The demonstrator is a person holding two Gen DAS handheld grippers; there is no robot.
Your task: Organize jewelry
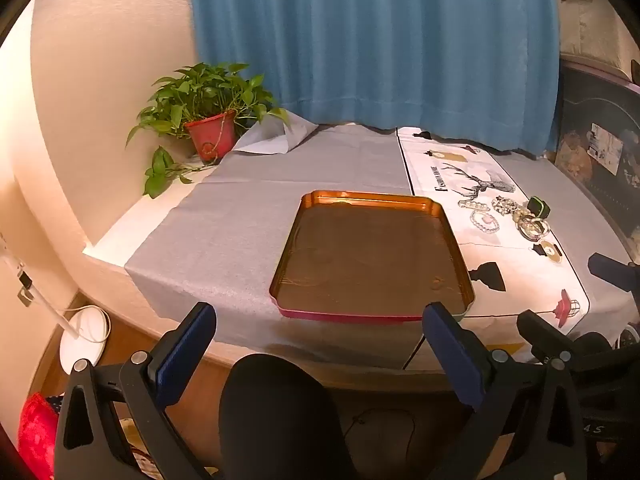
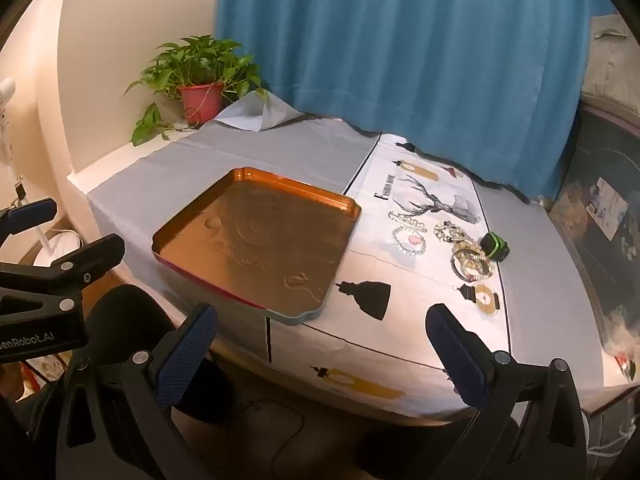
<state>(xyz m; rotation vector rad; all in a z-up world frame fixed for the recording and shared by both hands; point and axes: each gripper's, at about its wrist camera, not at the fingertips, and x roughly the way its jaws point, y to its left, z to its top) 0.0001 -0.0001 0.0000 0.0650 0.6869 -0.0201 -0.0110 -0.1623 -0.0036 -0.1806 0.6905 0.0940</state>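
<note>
Both the left gripper (image 1: pixel 320 324) and right gripper (image 2: pixel 322 326) hang wide and empty. The jewelry (image 2: pixel 448 240), bracelets bunched right of centre beside the copper tray (image 2: pixel 168 240), could snag together if grabbed carelessly.

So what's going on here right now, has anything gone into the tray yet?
Not yet. The copper tray sits empty on the grey tablecloth. The jewelry, beaded bracelets and a pearl clip, lies in a cluster to its right on the printed cloth, next to a small green and black box. A person holds both tools short of the table's near edge: the left gripper faces the tray, the right gripper faces the printed cloth. Both are wide open and hold nothing.
</note>
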